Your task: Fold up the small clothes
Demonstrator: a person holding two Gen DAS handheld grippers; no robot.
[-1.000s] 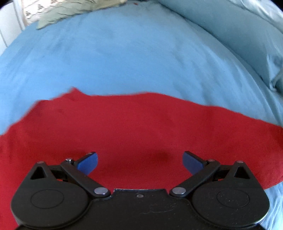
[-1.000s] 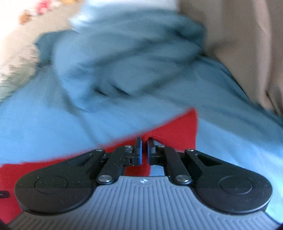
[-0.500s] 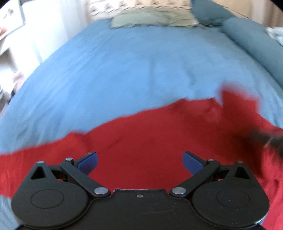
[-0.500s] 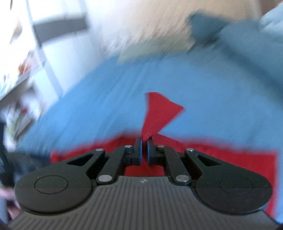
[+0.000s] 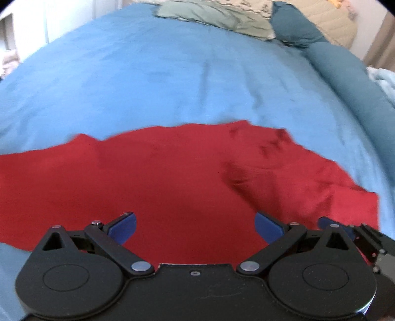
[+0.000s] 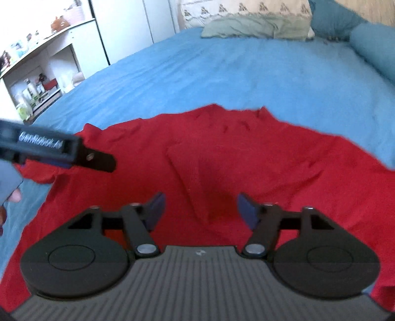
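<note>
A red garment (image 5: 172, 177) lies spread on the blue bedsheet (image 5: 172, 74), with a folded-over flap on its right part (image 5: 284, 168). It also shows in the right wrist view (image 6: 246, 158), where the flap lies in the middle. My left gripper (image 5: 195, 226) is open and empty just above the cloth's near part. My right gripper (image 6: 200, 207) is open and empty over the flap. The left gripper's body shows at the left of the right wrist view (image 6: 56, 150). Part of the right gripper shows at the lower right of the left wrist view (image 5: 370, 242).
Pillows (image 6: 246, 22) and a teal bolster (image 5: 345, 74) lie at the far end and right side of the bed. White shelves with small items (image 6: 37, 74) stand to the left of the bed.
The right gripper was shut on a corner of the red garment, carried it over leftward, and has now opened and let it go. The flap lies folded. The left gripper stayed open.
</note>
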